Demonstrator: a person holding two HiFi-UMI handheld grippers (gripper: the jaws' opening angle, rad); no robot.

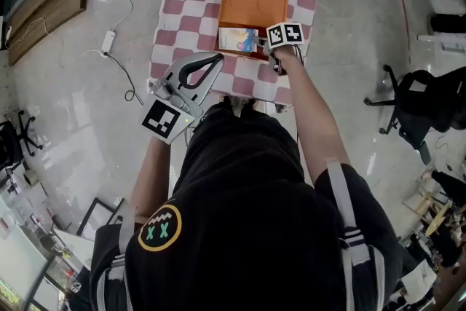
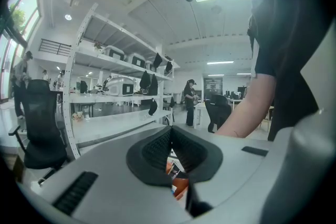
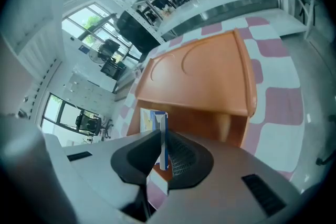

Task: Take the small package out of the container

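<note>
Two claws are in play: the right claw [image 3: 160,139] is clenched on the thin edge of the small package [image 1: 238,40], which sits at the near side of the orange container [image 1: 255,5] on the checkered surface [image 1: 188,11]. Off to the left, the left claw [image 2: 170,132] hangs by the person's waist, above the surface's near edge, its jaws pressed together with nothing between them.
</note>
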